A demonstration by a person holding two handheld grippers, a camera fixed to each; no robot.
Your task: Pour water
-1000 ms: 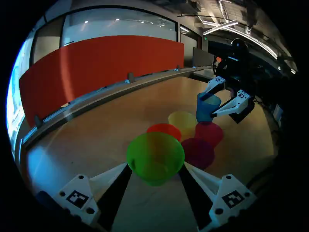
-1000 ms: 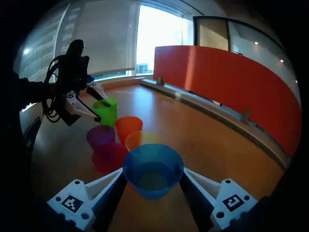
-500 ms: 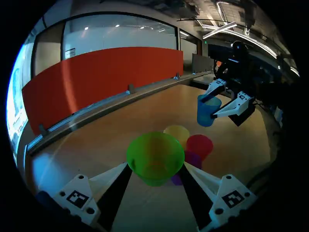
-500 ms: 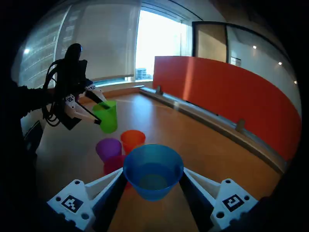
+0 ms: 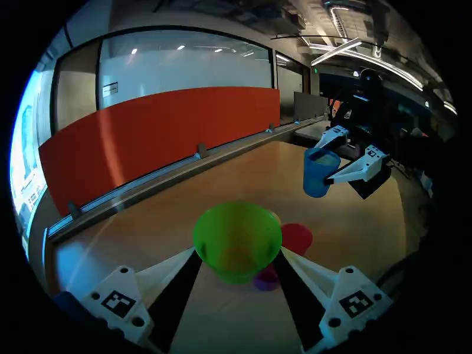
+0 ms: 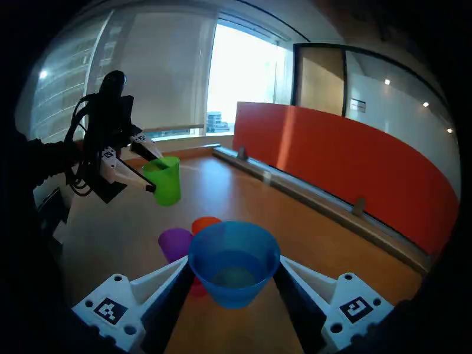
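Your left gripper [image 5: 238, 253] pinches the green cup [image 5: 238, 233] and your right gripper [image 6: 234, 268] pinches the blue cup [image 6: 234, 251], both above the table [image 5: 177, 200]. The right gripper view shows water low in the blue cup and an orange cup [image 6: 205, 223]. The left gripper view shows a red cup [image 5: 296, 237].

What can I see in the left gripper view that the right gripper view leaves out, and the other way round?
Left gripper view: ceiling strip lights and a dim office area behind the far gripper.
Right gripper view: a bright window and a pale blind beside it.
Both: the green cup held in the left gripper, the blue cup held in the right gripper, a purple cup, the orange-red partition and the wooden table.
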